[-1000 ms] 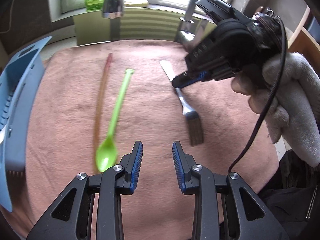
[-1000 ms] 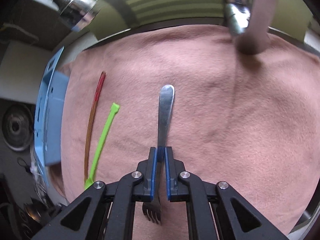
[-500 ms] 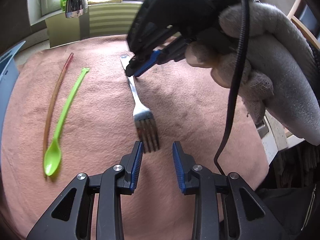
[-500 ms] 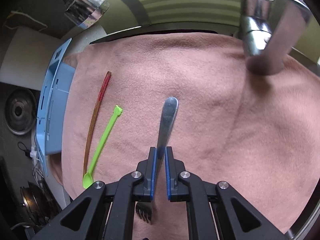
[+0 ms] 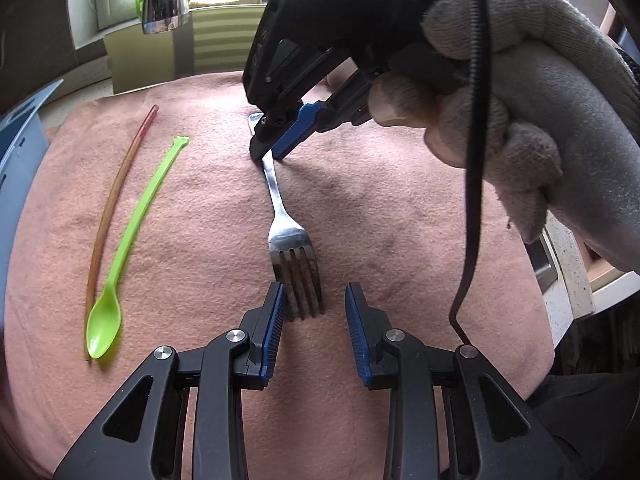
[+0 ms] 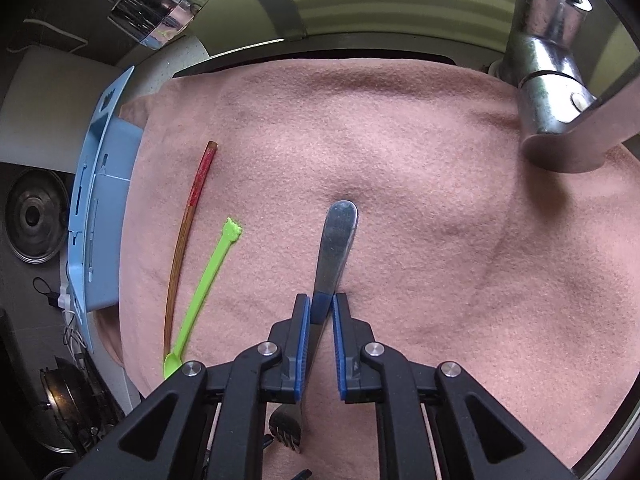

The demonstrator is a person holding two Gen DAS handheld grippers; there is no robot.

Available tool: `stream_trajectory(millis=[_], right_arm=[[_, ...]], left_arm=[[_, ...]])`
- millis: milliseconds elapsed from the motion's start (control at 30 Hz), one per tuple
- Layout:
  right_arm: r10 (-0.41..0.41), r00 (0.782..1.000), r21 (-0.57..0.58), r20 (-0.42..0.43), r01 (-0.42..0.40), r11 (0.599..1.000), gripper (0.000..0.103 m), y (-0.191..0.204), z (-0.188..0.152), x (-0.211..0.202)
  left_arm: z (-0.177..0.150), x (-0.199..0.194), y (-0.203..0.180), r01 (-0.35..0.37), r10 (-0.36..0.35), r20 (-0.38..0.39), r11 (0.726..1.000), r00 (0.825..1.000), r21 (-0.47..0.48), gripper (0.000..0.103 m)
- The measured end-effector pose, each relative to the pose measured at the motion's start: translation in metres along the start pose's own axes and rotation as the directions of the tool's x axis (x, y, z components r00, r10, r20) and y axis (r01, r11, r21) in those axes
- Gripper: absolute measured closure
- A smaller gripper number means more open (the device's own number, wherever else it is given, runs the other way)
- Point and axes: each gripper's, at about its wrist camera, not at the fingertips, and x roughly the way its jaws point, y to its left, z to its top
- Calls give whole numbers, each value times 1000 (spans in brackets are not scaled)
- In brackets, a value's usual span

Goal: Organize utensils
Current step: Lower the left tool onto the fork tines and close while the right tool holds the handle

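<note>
The right gripper (image 6: 320,314) is pinching its blue fingers (image 6: 301,344) narrowly around the handle of a steel fork (image 5: 291,240), which is lying flat on the pink towel (image 5: 400,208) covering the counter, tines pointing toward the left gripper (image 5: 314,312). The left fingers (image 5: 274,322) are standing partly apart and holding nothing, the fork's dark-stained tines lying just between their tips. Left of the fork, a green plastic spoon (image 5: 132,240) and a brown chopstick with a red end (image 5: 116,192) are lying roughly parallel. A blue bin (image 6: 94,216) is sitting at the towel's left edge, and a chrome faucet (image 6: 560,80) is rising at the far right.
</note>
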Motion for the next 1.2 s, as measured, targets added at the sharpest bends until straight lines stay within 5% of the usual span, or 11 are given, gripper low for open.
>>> stream_trajectory(millis=[667,833,1200], right_arm=[[88,996,113,15,-89,990,94,-23,-7,-5],[97,995,130,18,-99,987,94,-26,-8,-6],[100,994,164,32,-104,981,98,-40,-15,-11]], left_arm=[[-1,8,4,12,-12,-9,1000,1000,8,76],[1,18,-11,-61,62,-8,996,998,63,76],[11,19,9,-66,66,6,995,998,73,79]])
